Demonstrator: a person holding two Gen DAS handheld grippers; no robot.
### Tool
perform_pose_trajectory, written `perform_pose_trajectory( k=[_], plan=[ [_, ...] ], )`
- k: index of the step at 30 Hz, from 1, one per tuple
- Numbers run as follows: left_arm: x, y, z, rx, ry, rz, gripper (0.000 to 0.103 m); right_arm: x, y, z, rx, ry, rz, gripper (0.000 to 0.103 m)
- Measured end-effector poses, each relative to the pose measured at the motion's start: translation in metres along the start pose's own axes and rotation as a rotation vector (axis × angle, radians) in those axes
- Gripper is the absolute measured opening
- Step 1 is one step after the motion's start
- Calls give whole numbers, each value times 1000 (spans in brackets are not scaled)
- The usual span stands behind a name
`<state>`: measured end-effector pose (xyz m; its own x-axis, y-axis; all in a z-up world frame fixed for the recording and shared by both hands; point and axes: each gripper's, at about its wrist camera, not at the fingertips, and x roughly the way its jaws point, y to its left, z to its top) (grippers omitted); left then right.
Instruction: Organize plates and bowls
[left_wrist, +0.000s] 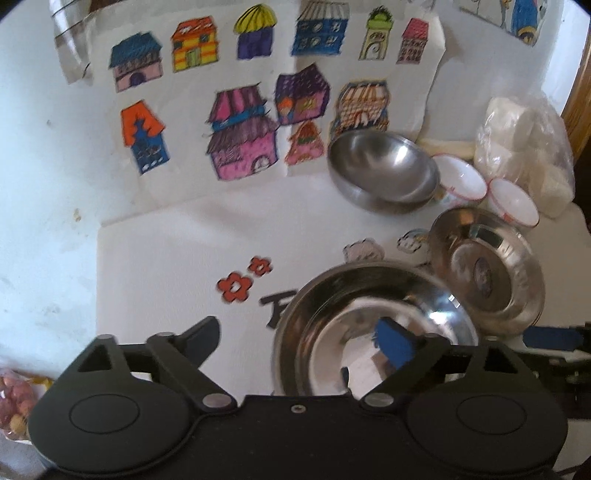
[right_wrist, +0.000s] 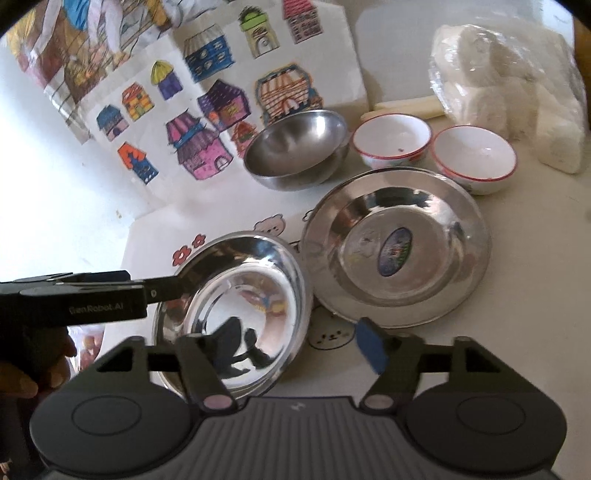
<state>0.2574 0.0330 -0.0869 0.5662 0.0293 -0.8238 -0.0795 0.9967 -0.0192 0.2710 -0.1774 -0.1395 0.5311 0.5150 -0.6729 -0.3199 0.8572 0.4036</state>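
Two grippers stand with their fingers spread wide, and neither clamps anything. In the left wrist view the left gripper (left_wrist: 299, 336) fills the bottom of the frame, its blue-padded right finger over the near steel plate (left_wrist: 373, 328) at lower centre-right, its left finger over the white paper beside it. In the right wrist view the right gripper (right_wrist: 280, 350) sits at the bottom, its left finger over that same near steel plate (right_wrist: 236, 314) and its blue-padded right finger just past the rim; whether any pad touches the metal I cannot tell. The left gripper's fingertip comes in from the left edge at the plate's far rim.

Just to the right, the second steel plate (right_wrist: 395, 243) lies flat with an oval sticker in its middle, its edge close beside the near one. Above it stand a steel bowl (right_wrist: 299, 147) and two white bowls with red rims (right_wrist: 391, 138), side by side. A plastic bag of white goods (right_wrist: 506, 85) lies at upper right. Coloured house drawings (right_wrist: 207, 107) cover the upper left.
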Motion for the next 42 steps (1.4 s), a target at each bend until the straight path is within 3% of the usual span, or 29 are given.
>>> perform_pose_trajectory(
  k=[4, 9, 12, 22, 31, 33, 37, 42],
  plan=[
    [1, -13, 13, 9, -24, -34, 102, -10, -16, -1, 35, -36, -16, 103],
    [8, -25, 30, -32, -13, -142, 102, -17, -42, -3, 85, -62, -79, 103],
    [14, -40, 40, -37, -7, -170, 102, -19, -60, -2, 113, -62, -113, 103],
    [57, -92, 65, 8, 64, -183, 102, -21, -108, 13, 81, -38, -164, 103],
    [85, -113, 75, 19, 106, -151, 102, -12, -127, 30, -30, 4, -119, 103],
    [89, -117, 75, 23, 118, -140, 102, -8, -128, 33, -52, 13, -89, 102],
    [95, -122, 76, 35, 137, -120, 100, 0, -126, 41, -98, 31, -37, 89],
    [99, -125, 74, 41, 152, -92, 97, 11, -121, 46, -131, 62, 15, 81]
  ],
)
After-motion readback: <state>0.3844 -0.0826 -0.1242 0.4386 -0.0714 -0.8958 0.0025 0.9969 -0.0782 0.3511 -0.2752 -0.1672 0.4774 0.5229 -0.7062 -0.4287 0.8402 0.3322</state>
